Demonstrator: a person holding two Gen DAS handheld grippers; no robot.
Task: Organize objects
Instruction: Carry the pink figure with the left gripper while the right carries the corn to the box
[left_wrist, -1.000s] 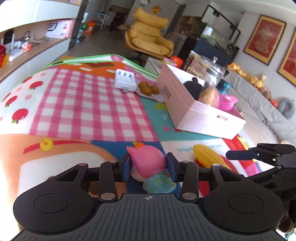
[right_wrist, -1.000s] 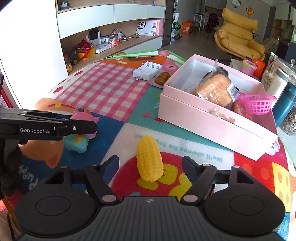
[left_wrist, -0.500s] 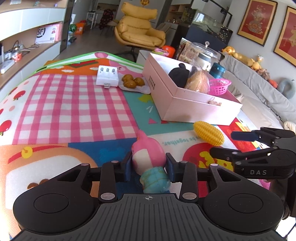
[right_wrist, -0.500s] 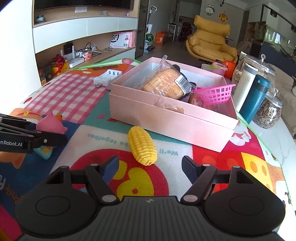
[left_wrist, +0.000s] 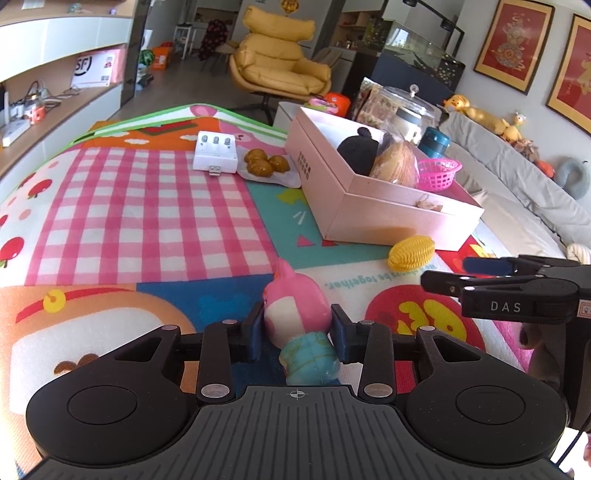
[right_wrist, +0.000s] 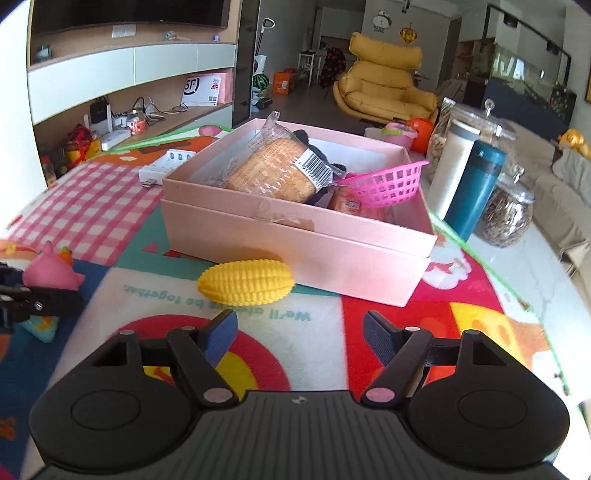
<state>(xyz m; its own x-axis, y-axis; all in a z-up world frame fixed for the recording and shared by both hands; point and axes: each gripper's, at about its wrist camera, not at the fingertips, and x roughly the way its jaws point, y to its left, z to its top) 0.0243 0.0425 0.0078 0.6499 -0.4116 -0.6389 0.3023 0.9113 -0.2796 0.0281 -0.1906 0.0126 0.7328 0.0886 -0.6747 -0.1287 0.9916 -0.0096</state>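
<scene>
Left wrist view: left gripper clamps pink toy, hiding its sides; right gripper gapes empty.

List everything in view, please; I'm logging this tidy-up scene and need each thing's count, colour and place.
play mat: one, multicoloured, covering the table.
box: one, pink, open, on the mat.
wrapped bread: one, brown, in the box.
basket: one, pink, in the box.
toy corn: one, yellow, on the mat beside the box's front wall.
soft toy: one, pink and blue, between the left pads.
charger: one, white, far on the mat.
pastries: several, brown, beside the charger.
flask: one, teal, right of the box.
left gripper: black, shut on the soft toy.
right gripper: black, open, short of the corn.
</scene>
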